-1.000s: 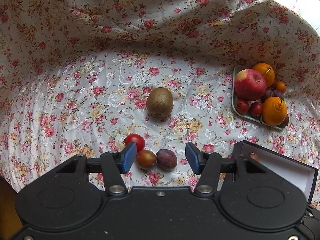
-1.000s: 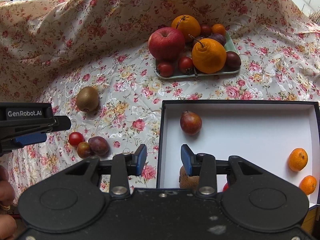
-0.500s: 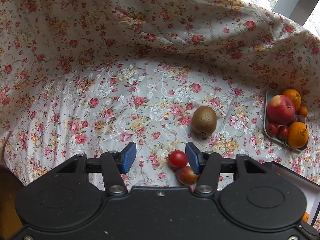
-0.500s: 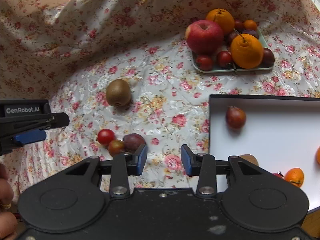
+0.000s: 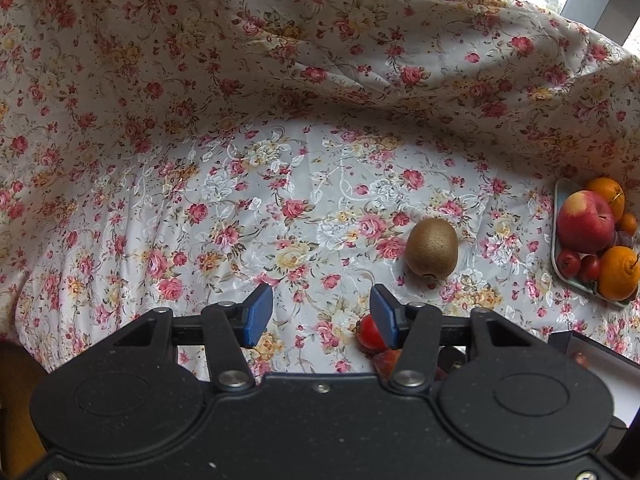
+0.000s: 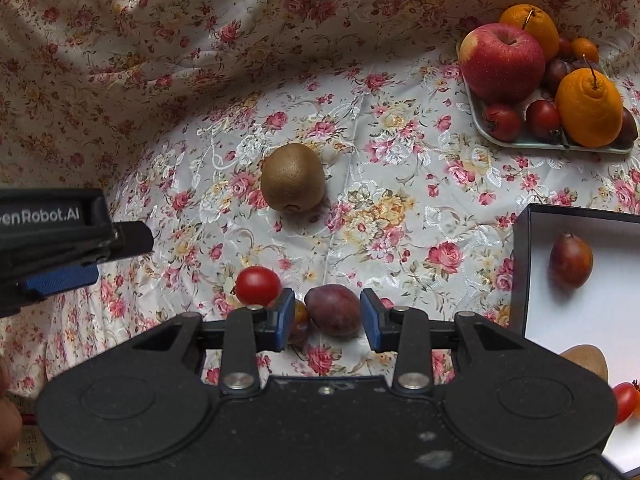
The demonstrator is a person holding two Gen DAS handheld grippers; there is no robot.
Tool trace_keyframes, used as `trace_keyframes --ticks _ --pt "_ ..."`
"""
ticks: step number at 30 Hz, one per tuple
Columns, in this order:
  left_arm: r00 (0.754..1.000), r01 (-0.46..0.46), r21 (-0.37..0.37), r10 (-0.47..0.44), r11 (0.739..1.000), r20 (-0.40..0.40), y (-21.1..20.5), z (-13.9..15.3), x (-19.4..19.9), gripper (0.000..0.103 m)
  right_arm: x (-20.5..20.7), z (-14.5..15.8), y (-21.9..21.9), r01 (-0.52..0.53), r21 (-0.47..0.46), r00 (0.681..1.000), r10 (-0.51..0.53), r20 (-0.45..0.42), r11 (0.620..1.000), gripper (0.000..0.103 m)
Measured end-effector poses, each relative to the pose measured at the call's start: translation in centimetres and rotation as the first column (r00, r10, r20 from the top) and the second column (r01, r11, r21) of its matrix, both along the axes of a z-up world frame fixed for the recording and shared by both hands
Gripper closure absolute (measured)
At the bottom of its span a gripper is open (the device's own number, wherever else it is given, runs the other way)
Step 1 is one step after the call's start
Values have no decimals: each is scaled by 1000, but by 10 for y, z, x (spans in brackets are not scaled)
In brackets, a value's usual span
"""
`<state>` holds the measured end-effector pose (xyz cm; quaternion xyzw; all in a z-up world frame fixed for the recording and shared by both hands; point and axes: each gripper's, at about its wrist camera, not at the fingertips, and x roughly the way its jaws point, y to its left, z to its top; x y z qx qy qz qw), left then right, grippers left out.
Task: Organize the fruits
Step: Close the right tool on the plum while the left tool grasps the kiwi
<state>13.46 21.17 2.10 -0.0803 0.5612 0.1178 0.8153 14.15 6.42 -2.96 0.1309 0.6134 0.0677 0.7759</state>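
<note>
Between the blue pads: the dark plum [image 6: 333, 311] is bracketed by the right gripper [image 6: 327, 320], whose jaws have just been closing; a gap is seen on both sides, so nothing is pinched yet.
Left gripper: the left gripper [image 5: 320, 318] is held with its jaws spread over bare floral cloth [image 5: 280, 200], nothing between them; the cherry tomato [image 5: 370, 332] shows just beside its right pad.
Task's things: the plum, the cherry tomato [image 6: 257, 285] and a small brownish fruit [image 6: 300, 320] are clustered on the cloth near the box; the kiwi [image 6: 293, 178] lies alone farther back.
Risk, neighbour nudged: the small brownish fruit is half hidden behind the right gripper's left pad and may be touching the plum; it could be clipped or pushed away when the jaws are closed.
Risk, squeeze: the plum is judged smooth and rounded, so it could be squirted out forward if gripped off-centre, or bruised if pressed hard.
Risk, crowding: the left gripper is seen near the same cluster in the right wrist view; a bump could be caused if both are brought in together.
Box: a white-lined dark box [image 6: 520, 264] holds a reddish-brown fruit [image 6: 570, 260], part of a tan fruit and a red tomato at its lower edge.
Tray: a pale green tray [image 6: 532, 144] carries an apple [image 6: 502, 62], two oranges, small tomatoes and darker fruit.
</note>
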Motion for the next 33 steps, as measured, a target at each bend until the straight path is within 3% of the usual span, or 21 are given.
trace_keyframes --ticks 7,14,21,25,30,33 --pt "999 6 -16 -7 1000 -36 19 -14 -4 43 14 -30 11 90 -21 993 -91 -80 996 64" --pt "999 -13 -40 12 999 -37 30 -16 -1 43 19 -52 19 114 -58 985 -120 -123 992 60" --pt "1000 9 -31 -9 999 -17 23 -17 4 43 17 -48 21 63 -87 991 -73 -116 994 64" --pt "999 31 -66 -32 997 -19 14 -23 10 43 12 -40 13 51 -69 990 -60 -130 996 65" --pt "999 38 -87 -40 995 -19 0 -31 20 43 6 -24 -3 41 -53 994 -46 -102 998 77" --pt "999 40 -92 -41 995 -10 -9 -33 24 43 5 -22 -8 31 -47 995 -35 -92 998 78"
